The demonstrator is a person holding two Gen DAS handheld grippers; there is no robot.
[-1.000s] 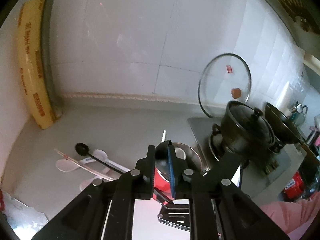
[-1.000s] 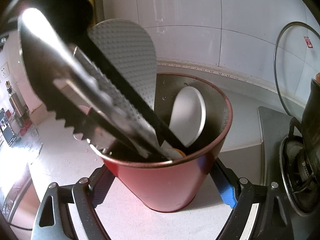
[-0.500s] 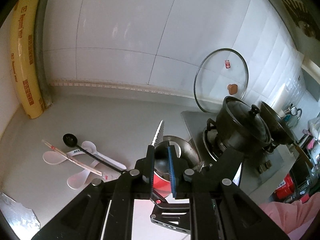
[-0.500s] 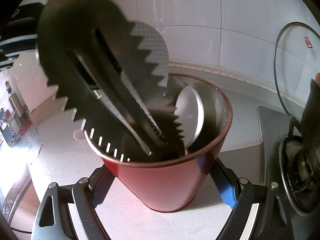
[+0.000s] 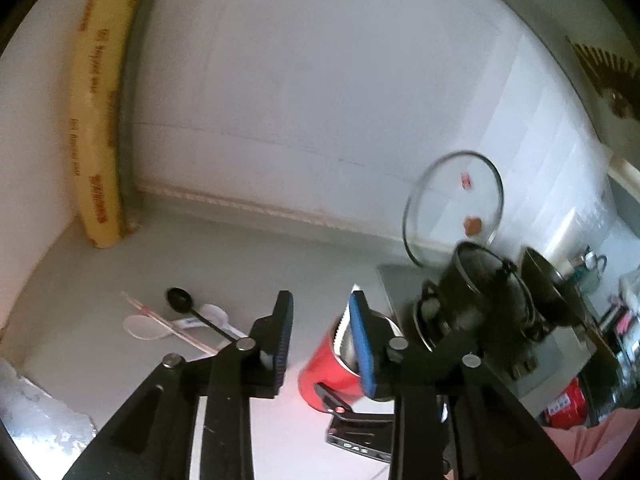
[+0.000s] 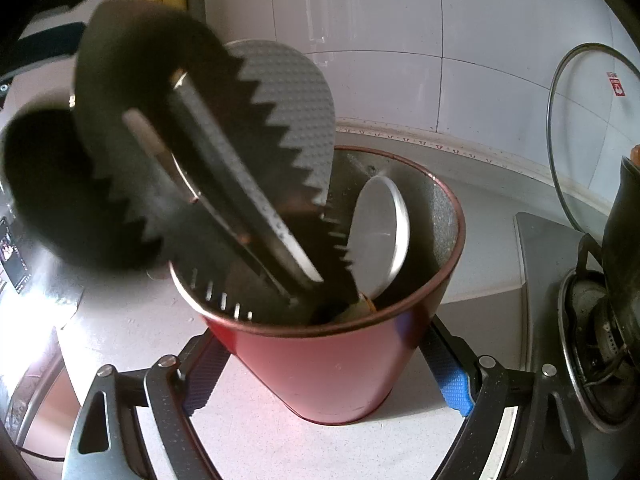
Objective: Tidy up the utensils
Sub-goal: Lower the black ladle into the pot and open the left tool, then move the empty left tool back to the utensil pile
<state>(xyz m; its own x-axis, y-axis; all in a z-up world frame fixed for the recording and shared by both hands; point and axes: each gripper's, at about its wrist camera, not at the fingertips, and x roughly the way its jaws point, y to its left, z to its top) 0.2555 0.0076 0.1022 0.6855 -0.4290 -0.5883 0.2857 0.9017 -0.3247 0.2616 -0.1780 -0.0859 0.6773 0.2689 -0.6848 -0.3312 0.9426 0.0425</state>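
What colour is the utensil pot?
Red outside, greyish inside; clearest in the right wrist view.

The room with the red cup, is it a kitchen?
Yes, most likely a home kitchen. A black pot sits on a gas stove, a glass lid leans against the white tiled wall, and spoons lie on the counter.
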